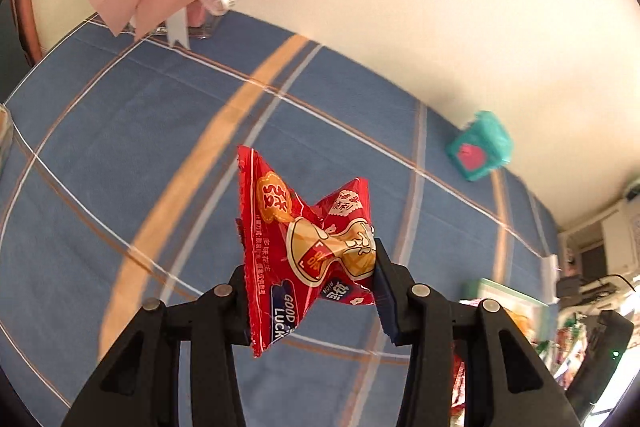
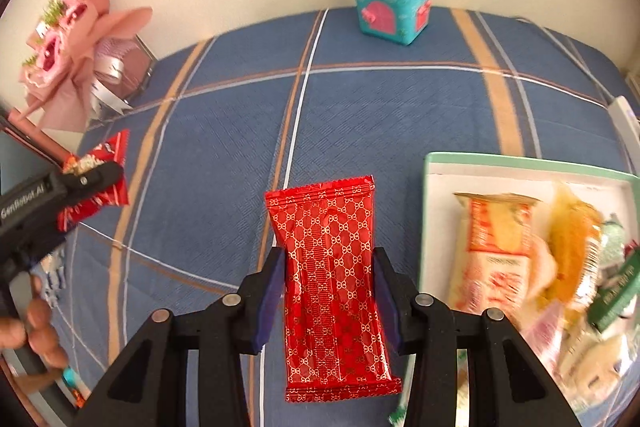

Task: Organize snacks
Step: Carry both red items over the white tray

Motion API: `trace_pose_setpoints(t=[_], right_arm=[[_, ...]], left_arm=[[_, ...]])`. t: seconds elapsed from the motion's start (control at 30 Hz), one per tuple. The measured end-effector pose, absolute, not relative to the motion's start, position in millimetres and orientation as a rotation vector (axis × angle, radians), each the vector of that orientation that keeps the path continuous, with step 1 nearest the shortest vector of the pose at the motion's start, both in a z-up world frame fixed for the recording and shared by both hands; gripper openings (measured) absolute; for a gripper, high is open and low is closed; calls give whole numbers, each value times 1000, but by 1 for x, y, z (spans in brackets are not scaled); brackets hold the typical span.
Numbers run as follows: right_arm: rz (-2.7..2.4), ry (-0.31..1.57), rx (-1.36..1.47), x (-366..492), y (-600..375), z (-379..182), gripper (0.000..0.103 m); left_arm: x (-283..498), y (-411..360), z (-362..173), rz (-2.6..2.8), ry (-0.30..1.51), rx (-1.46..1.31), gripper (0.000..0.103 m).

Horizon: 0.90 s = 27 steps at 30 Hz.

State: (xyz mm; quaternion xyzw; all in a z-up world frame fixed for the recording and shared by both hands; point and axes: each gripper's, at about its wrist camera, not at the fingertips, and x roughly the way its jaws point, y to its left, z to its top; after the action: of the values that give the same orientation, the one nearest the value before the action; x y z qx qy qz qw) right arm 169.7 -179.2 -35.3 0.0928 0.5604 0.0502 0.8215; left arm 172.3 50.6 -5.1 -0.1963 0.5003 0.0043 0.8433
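Note:
My left gripper (image 1: pixel 310 259) is shut on a crumpled red snack packet (image 1: pixel 304 219) with gold print, held in the air above the blue checked tablecloth (image 1: pixel 140 155). In the right wrist view that same gripper (image 2: pixel 86 179) and its packet (image 2: pixel 114 151) show at the far left. My right gripper (image 2: pixel 329 253) is shut on a long red packet with a gold pattern (image 2: pixel 320 211), pads pressing both long sides, lifted just above the cloth. To its right lies a white tray with a green rim (image 2: pixel 430 211) holding several snack packets.
A teal toy box (image 2: pixel 392 7) stands at the table's far edge by the wall. A pink bouquet (image 2: pixel 68 47) stands at the back left. A person's hand (image 2: pixel 36 331) grips the left tool. More small snacks lie by the cloth's near left edge.

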Motion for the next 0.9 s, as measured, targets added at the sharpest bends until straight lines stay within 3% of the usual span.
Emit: trace_pose_setpoints(t=[0.6,0.9], right_arm=[[-25,1064,223,106,-264,29,46],[-179,1090,342,98,-351,10,46]], left_arm=[[123,-67,25,-143,1015,-389,47],[122,-156,3,-278,1089,-272,47]])
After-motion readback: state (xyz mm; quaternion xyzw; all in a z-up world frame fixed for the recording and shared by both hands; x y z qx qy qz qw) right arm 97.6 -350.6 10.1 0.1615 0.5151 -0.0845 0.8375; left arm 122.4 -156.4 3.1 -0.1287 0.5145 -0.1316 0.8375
